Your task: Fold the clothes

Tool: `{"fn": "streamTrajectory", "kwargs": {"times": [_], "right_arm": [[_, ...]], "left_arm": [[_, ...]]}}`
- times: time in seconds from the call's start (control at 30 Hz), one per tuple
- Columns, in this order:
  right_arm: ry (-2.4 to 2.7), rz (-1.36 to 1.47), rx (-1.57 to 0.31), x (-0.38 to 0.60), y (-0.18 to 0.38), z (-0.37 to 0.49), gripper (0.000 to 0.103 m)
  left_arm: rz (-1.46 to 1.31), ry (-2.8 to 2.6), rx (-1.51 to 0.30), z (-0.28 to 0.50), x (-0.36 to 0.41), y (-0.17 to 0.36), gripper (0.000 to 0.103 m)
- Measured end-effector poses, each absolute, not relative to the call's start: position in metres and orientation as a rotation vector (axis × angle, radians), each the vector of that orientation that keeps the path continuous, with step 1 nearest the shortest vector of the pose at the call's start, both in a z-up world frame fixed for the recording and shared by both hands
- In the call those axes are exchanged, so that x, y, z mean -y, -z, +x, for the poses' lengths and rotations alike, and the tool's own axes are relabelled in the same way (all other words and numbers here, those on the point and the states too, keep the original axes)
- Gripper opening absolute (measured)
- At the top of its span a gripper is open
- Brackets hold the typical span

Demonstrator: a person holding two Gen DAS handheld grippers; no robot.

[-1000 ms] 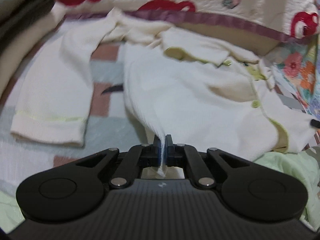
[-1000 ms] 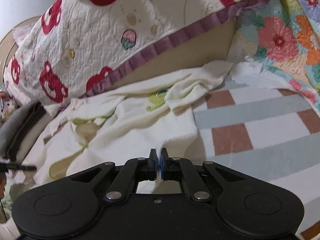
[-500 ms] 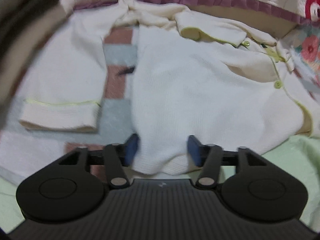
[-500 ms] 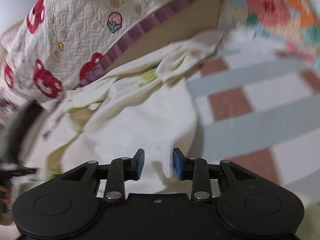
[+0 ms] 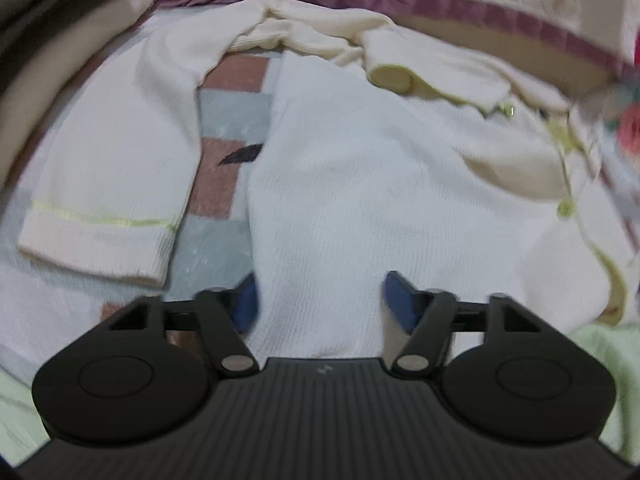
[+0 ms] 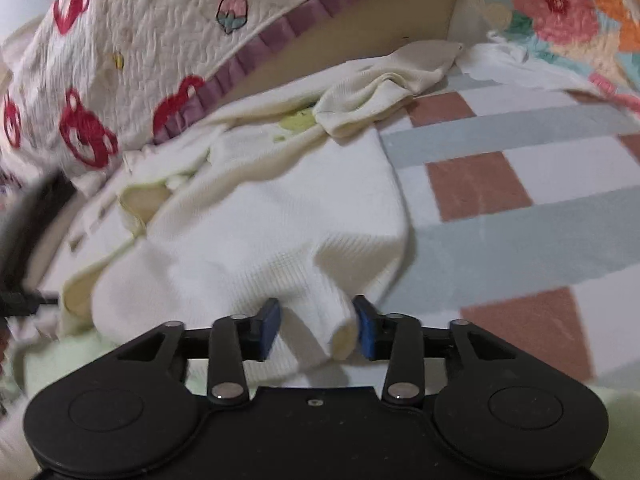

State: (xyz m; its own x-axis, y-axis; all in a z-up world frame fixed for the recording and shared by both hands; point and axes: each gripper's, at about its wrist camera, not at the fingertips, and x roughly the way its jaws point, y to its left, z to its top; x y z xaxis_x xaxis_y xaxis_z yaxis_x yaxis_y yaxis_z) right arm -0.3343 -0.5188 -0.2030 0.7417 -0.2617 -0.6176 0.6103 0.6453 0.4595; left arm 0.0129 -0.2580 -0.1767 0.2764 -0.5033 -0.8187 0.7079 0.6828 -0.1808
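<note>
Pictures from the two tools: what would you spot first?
A big cream cardigan lies spread on the checked blanket, one sleeve stretched out on its left. Behind it leans a quilt with red bears. Both the left tool and right tool are open over its hem.

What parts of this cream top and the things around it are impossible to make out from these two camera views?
- Cream top: its near hem, in both views, hidden behind the black gripper bodies.
- Far sleeve: bunched up in the right view, cuff hidden.
- Buttons: blurred in the left view.
- Dark object: cut off by the right view's left edge, unidentifiable.
</note>
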Motion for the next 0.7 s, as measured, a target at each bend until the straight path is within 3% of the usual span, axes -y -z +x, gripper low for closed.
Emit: {"fn": "streamTrajectory", "kwargs": {"times": [0.03, 0.1, 0.13, 0.17, 0.2, 0.37, 0.57, 0.7], "right_arm": [[0.514, 0.702, -0.537, 0.520, 0.203, -0.329, 0.059], [0.494, 0.664, -0.554, 0.520, 0.202, -0.316, 0.055], [0.483, 0.645, -0.562, 0.520, 0.202, -0.310, 0.032], [0.466, 0.634, -0.583, 0.519, 0.201, -0.304, 0.006], [0.454, 0.637, -0.568, 0.519, 0.196, -0.303, 0.006], [0.427, 0.643, -0.391, 0.520, 0.148, -0.321, 0.005], [0.474, 0.385, -0.264, 0.495, 0.047, -0.362, 0.005], [0.514, 0.383, -0.285, 0.484, 0.048, -0.378, 0.005]], "left_arm": [[0.239, 0.816, -0.979, 0.011, 0.260, 0.177, 0.034], [0.225, 0.803, -0.938, 0.008, 0.262, 0.181, 0.031], [0.235, 0.795, -0.928, 0.007, 0.264, 0.181, 0.028], [0.250, 0.792, -0.921, 0.005, 0.267, 0.179, 0.012], [0.257, 0.799, -0.916, 0.004, 0.268, 0.175, 0.004], [0.298, 0.827, -0.740, -0.008, 0.264, 0.123, 0.003], [0.139, 0.876, -0.627, -0.017, 0.228, 0.044, 0.003], [0.065, 0.830, -0.708, -0.019, 0.215, 0.068, 0.003]]}}
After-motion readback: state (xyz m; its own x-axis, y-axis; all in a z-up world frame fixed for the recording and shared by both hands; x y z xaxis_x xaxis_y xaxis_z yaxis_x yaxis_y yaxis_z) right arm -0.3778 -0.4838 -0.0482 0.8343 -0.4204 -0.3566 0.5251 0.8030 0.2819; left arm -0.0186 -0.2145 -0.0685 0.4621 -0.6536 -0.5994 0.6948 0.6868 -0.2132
